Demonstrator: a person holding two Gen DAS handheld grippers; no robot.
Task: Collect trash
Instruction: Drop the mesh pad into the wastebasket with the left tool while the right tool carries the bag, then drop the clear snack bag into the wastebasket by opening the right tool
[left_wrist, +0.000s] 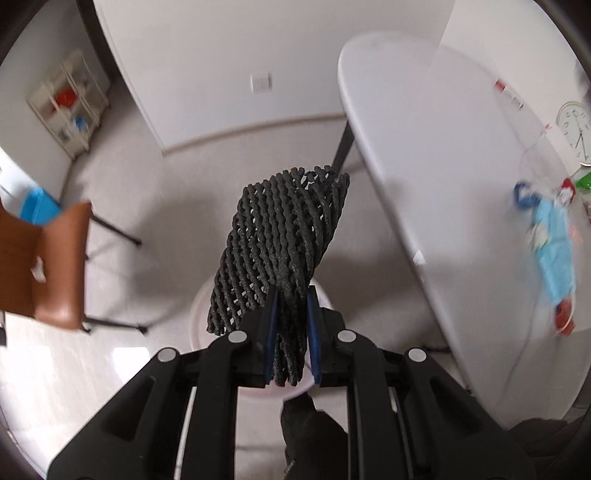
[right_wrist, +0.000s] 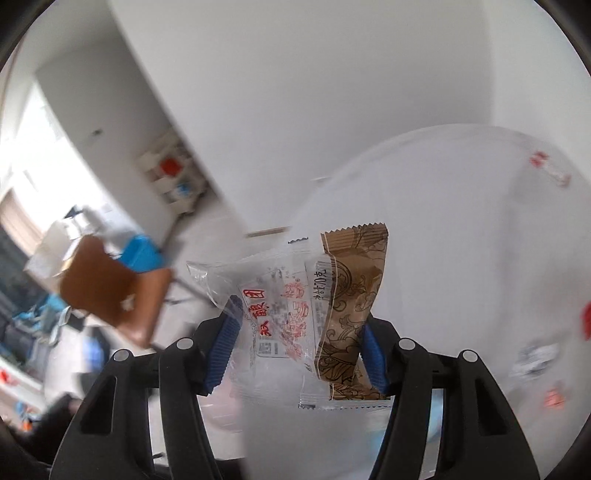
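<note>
Left gripper (left_wrist: 291, 325) pinches the foam net sleeve (left_wrist: 284, 236) – light, squashy; right gripper (right_wrist: 299, 350) clamps the crinkly snack wrapper (right_wrist: 306, 317) mid-frame – slippery, hold centrally.

I see white walls (left_wrist: 221, 44), a pale glossy floor (left_wrist: 122, 177), a brown chair (left_wrist: 59, 266), a white table (left_wrist: 424, 129) and a shelf (left_wrist: 70, 103).
</note>
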